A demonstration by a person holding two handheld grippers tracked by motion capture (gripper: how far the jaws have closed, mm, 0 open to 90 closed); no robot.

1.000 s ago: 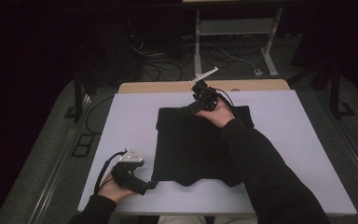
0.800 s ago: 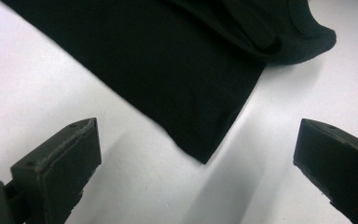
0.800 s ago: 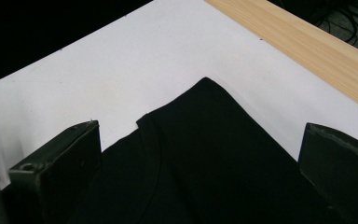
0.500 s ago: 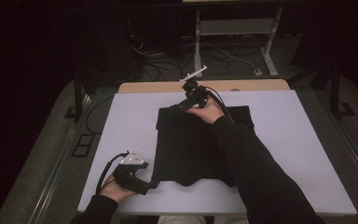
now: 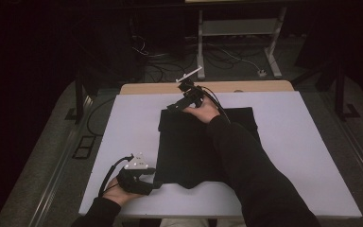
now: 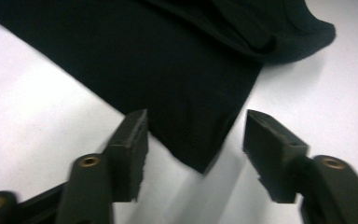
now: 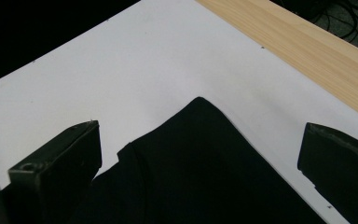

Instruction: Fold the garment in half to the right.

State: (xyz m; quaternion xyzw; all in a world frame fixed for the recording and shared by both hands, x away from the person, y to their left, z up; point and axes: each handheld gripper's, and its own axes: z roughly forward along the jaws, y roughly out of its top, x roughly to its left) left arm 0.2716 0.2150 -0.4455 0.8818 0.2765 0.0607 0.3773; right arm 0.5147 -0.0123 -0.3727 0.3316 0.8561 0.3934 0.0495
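Grabbing corners of the flat black cloth garment spread on the white counter, likely to fold it. Left gripper has just been closing, near corner between its jaws, pads not yet touching. Right gripper is wide open, far corner just ahead between its jaws. Next: pinch both corners, then lift.

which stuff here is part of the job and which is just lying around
In the job:
- black cloth, spread flat on the white table
- left hand-held gripper, jaws just closing around the cloth's near corner, not yet pressing
- right hand-held gripper, open at the far corner

Lying about:
- floor cables
- metal stand
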